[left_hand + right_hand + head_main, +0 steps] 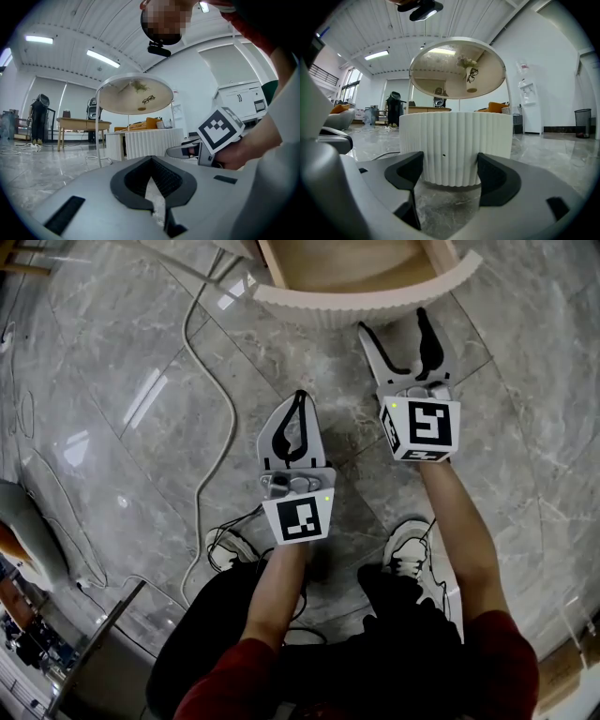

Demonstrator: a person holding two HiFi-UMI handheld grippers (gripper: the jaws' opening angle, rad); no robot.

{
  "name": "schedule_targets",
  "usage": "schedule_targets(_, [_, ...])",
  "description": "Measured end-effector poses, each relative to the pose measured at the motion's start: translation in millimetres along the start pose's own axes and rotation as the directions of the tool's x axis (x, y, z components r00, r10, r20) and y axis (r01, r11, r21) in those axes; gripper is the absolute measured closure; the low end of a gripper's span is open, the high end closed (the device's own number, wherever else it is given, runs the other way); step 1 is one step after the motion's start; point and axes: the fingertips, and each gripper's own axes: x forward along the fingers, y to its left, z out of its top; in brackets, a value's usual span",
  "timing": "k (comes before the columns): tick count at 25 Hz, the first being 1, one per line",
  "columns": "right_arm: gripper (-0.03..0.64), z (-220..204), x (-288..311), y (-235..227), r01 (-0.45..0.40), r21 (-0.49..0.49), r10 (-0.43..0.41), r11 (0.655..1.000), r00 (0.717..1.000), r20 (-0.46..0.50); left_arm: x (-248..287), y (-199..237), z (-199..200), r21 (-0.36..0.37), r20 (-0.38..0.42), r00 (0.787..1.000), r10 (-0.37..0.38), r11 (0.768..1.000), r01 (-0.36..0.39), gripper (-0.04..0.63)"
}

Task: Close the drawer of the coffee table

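The floor [112,352] is grey, shiny stone. A white cable [200,399] snakes across it, to the left of both claws. The person's white shoes [412,559] stand on it lower down. Far off in the room there is a wooden table [84,123].

The drawer [366,298] is pulled out, at the top of the head view. Its front is white, round and ribbed, and its inside is wood. Above it is the round top of the coffee table [457,68], on thin white legs.

The right claw [394,324] points straight at the drawer front. Its two jaws are wide apart and hold nothing. In the right gripper view the ribbed front fills the gap between the jaws, just ahead of them, with a bit of floor below. I cannot tell if the tips touch it.

The left claw [300,399] is further back, closer to the person's legs, and to the left of the right claw. Its jaws are pressed together with nothing in them. It is well apart from the drawer. In the left gripper view the right claw shows ahead on the right side.
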Motion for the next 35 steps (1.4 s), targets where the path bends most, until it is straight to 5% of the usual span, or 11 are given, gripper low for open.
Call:
schedule_targets(14, [0.275,11.6,69.1,-9.7,0.001,0.003,-0.001,1.000,1.000,-0.004,14.2,-9.1,-15.3,-0.007,-0.086,0.994,-0.065,0.998,0.065,0.583])
schedule_targets(21, [0.275,15.2,91.9,-11.8,-0.003,-0.008,0.003,1.000,1.000,-0.005,16.1,-11.1,-15.5,-0.031,-0.090,0.994,-0.063,0.998,0.061,0.583])
schedule_targets(26, [0.275,17.3,105.6,-14.0,-0.004,-0.016,0.004,1.000,1.000,-0.008,11.0,-9.3,-37.6,-0.075,-0.232,0.971,-0.052,0.997,0.035,0.583])
schedule_targets(35, [0.275,19.6,123.1,-16.0,0.005,-0.030,-0.005,1.000,1.000,-0.016,9.8,-3.8,-39.0,-0.083,-0.243,0.969,-0.039,0.996,0.020,0.583])
